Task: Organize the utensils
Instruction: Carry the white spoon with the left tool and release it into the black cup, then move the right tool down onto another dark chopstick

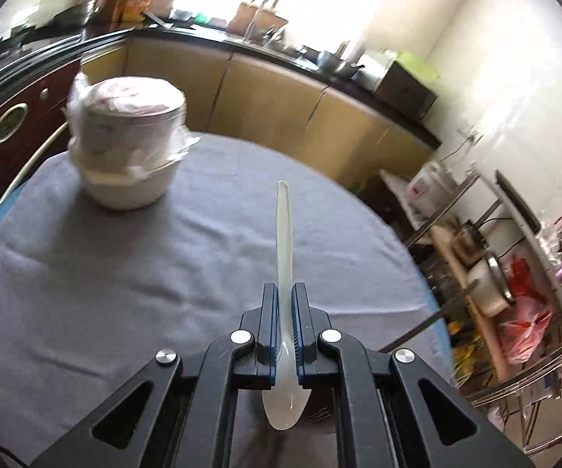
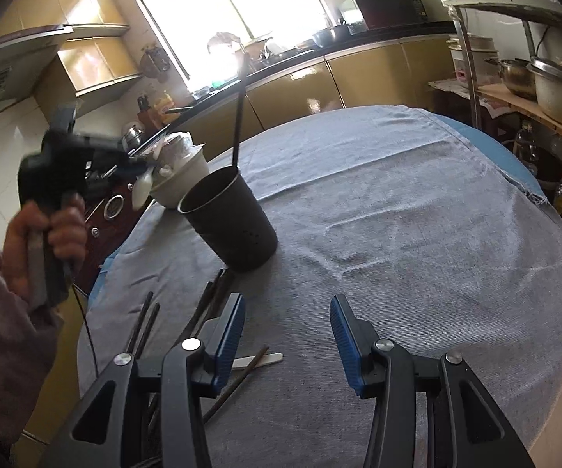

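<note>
The left tool (image 1: pixel 284 312) is clamped on a white spoon (image 1: pixel 284 234), held in the air left of the black cup (image 2: pixel 228 218). Next, I judge, it drops into that cup. The right tool (image 2: pixel 286 335) hangs apart, empty, above chopsticks (image 2: pixel 210 304) lying on the counter (image 2: pixel 398 234) before the cup.

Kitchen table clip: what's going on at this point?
A person is sorting utensils with two handheld grippers. The left gripper is shut on a translucent plastic spoon, held above the grey tablecloth. The right gripper hovers with jaws open and empty over loose chopsticks. One chopstick already stands in the black cup.
</note>
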Available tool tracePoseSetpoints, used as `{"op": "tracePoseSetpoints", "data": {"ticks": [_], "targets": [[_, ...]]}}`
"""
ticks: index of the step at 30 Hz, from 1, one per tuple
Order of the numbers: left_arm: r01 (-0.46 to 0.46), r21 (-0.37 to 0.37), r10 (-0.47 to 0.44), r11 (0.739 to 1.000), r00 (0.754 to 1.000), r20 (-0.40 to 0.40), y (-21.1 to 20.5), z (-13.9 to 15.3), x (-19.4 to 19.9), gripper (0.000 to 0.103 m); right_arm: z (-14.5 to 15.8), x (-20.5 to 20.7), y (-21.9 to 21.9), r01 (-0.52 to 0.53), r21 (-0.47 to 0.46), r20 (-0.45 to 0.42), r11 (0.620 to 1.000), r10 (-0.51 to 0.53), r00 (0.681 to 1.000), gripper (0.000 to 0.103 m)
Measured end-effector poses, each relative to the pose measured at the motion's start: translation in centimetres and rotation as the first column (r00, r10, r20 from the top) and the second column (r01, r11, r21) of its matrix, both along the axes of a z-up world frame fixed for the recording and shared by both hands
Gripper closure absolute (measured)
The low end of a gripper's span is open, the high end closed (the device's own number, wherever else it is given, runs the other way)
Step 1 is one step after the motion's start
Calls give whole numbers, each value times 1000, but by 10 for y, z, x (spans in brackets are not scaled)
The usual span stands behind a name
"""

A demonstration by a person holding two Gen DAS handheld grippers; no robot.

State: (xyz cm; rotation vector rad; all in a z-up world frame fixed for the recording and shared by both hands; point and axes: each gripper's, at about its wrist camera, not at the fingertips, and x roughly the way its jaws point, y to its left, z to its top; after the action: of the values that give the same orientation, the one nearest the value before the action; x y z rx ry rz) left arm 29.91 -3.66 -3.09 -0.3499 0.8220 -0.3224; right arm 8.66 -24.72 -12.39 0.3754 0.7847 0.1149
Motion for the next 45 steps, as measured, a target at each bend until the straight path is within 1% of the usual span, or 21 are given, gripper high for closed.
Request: {"op": "tracePoseSetpoints", "data": {"ticks": [3,6,8,11,14,18,24,28,31,33,34,35,36,37,38,42,45], "targets": [[20,-32,-20,999,1000,-2,-18,-8,3,96,2,-3,-3,6,-1,2,1000,-6,1000,55],[22,-35,-22,999,1000,14,-31,-20,10,96,2,-6,-7,16,-6,0,1000,-16,1000,55],[26,-3,-26,1000,999,21,-40,-27,16,95,2,-9,-9,21,-8,-1,1000,-21,1000,55],[50,55,-51,997,998,24,-53,-32,12,95,2,-12,-12,27,-25,1,999,-27,1000,55],[74,113,-78,991,997,28,-60,-40,7,95,0,-11,-16,36,-13,-3,999,-36,999,55],[105,155,-110,982,993,30,-60,-44,-3,95,2,-11,-16,37,-14,2,999,-37,999,55],[127,191,-135,973,990,30,-57,-43,-16,95,5,-11,-10,28,-16,12,999,-27,1000,55],[135,195,-143,971,989,27,-52,-39,-23,95,9,-13,-7,24,-19,20,1000,-23,1000,55],[135,157,-142,978,989,32,-38,-31,-36,95,13,-15,-5,22,-27,33,999,-21,999,55],[123,145,-131,982,990,46,-25,-25,-52,94,16,-17,-4,22,-28,41,999,-21,999,55],[119,140,-128,983,990,52,-17,-22,-62,91,18,-17,-4,22,-27,44,999,-21,999,55],[115,140,-124,983,991,55,-10,-20,-71,83,19,-18,-4,21,-26,46,999,-19,999,55],[104,147,-113,984,992,58,-3,-20,-82,77,19,-18,-3,19,-25,46,1000,-18,999,55],[91,157,-102,983,993,58,4,-21,-92,64,19,-18,-3,16,-25,45,1000,-15,999,55],[80,172,-90,982,995,50,11,-24,-103,55,18,-18,-1,13,-23,40,1000,-12,999,54],[51,276,-58,960,998,20,31,-38,-145,53,16,-19,6,-7,-9,26,1000,8,1000,54],[48,288,-43,956,999,-22,49,-52,-168,53,20,-22,18,-32,-19,33,999,33,999,54]]}}
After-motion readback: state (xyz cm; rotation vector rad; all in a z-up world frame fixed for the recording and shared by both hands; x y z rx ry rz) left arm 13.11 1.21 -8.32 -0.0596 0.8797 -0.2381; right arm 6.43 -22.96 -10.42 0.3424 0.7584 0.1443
